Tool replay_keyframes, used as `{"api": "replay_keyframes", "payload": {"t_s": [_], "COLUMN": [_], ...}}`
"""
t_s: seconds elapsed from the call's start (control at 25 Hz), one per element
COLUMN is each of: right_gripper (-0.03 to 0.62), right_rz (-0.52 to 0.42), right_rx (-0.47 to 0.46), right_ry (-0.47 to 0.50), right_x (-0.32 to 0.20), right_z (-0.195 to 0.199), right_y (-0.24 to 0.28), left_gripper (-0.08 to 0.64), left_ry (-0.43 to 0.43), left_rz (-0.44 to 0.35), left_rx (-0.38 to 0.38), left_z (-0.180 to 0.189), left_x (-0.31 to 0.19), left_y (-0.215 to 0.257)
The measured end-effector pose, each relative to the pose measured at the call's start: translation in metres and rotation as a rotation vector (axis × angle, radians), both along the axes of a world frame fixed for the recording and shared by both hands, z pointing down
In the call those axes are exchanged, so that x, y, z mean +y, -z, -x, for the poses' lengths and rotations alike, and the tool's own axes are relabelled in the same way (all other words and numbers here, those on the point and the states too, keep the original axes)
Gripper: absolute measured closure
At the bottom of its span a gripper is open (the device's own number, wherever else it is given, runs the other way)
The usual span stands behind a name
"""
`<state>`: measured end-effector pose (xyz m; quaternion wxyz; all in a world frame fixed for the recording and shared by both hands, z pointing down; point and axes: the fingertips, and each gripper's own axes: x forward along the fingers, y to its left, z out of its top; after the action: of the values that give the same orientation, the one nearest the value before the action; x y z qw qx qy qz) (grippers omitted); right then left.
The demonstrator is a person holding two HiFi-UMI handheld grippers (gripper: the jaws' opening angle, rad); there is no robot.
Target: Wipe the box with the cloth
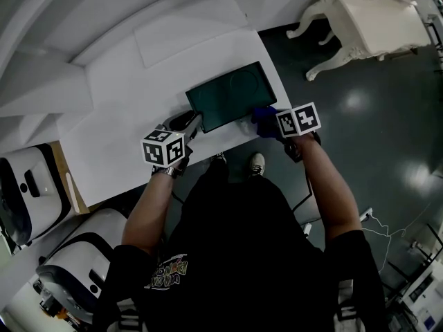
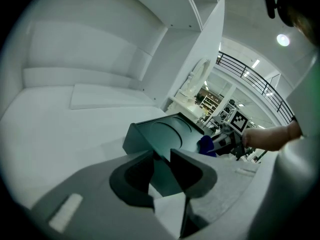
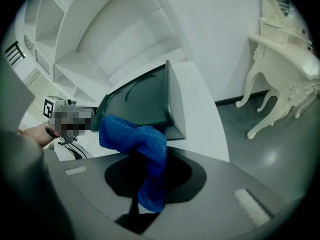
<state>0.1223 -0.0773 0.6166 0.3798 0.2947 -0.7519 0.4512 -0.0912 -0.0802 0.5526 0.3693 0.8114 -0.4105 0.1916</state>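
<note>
My left gripper (image 2: 162, 163) pinches the near-left edge of the dark green box (image 1: 232, 95), which lies flat on the white table (image 1: 118, 140). My right gripper (image 3: 146, 179) clamps the blue cloth (image 3: 131, 134), which touches the box's near-right corner.

A white table (image 1: 111, 123) fills the middle of the head view, and a flat white panel (image 1: 187, 33) lies on it toward 12 o'clock. White shelves (image 1: 41, 81) stand at 10 o'clock. At 1 o'clock there is a cream furniture piece (image 1: 377, 19) with curved carved legs, on a dark glossy floor (image 1: 374, 137) that reflects some spots of light. Two white rounded machines (image 1: 31, 192) are at 8 o'clock. In the left gripper view, a black railing (image 2: 250, 76) and a round ceiling lamp (image 2: 283, 40) appear at 2 o'clock.
</note>
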Motion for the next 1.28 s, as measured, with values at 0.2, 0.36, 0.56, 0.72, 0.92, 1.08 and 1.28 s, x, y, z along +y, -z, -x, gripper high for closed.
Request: {"api": "replay_keyframes", "payload": {"t_s": [0.2, 0.36, 0.56, 0.72, 0.92, 1.08, 1.28], "right_gripper": [0.499, 0.499, 0.499, 0.499, 0.499, 0.497, 0.497], "right_rz": [-0.004, -0.014, -0.034, -0.057, -0.126, -0.225, -0.327], "right_rx": [-0.004, 0.002, 0.011, 0.013, -0.055, -0.173, -0.235], "right_ry": [-0.067, -0.126, -0.169, -0.194, -0.272, -0.303, -0.297], "right_x": [-0.009, -0.017, -0.022, -0.026, -0.035, -0.041, -0.048], "right_z": [-0.022, -0.041, -0.054, -0.062, -0.068, -0.069, -0.079], "right_y": [0.0, -0.001, 0.001, 0.006, 0.029, 0.067, 0.109], "left_gripper": [0.446, 0.446, 0.446, 0.446, 0.446, 0.446, 0.448], "left_ry": [-0.004, -0.005, 0.011, 0.011, 0.021, 0.058, 0.098], "left_rz": [0.003, 0.005, 0.001, -0.002, 0.001, -0.023, -0.112], "left_rx": [-0.013, -0.021, -0.029, -0.043, -0.021, 0.041, 0.104], "left_z": [-0.001, 0.0, 0.001, 0.0, 0.002, 0.004, 0.0], "left_x": [0.0, 0.0, 0.0, 0.0, -0.001, 0.0, 0.0], "left_y": [0.0, -0.001, -0.001, -0.001, -0.001, 0.004, 0.034]}}
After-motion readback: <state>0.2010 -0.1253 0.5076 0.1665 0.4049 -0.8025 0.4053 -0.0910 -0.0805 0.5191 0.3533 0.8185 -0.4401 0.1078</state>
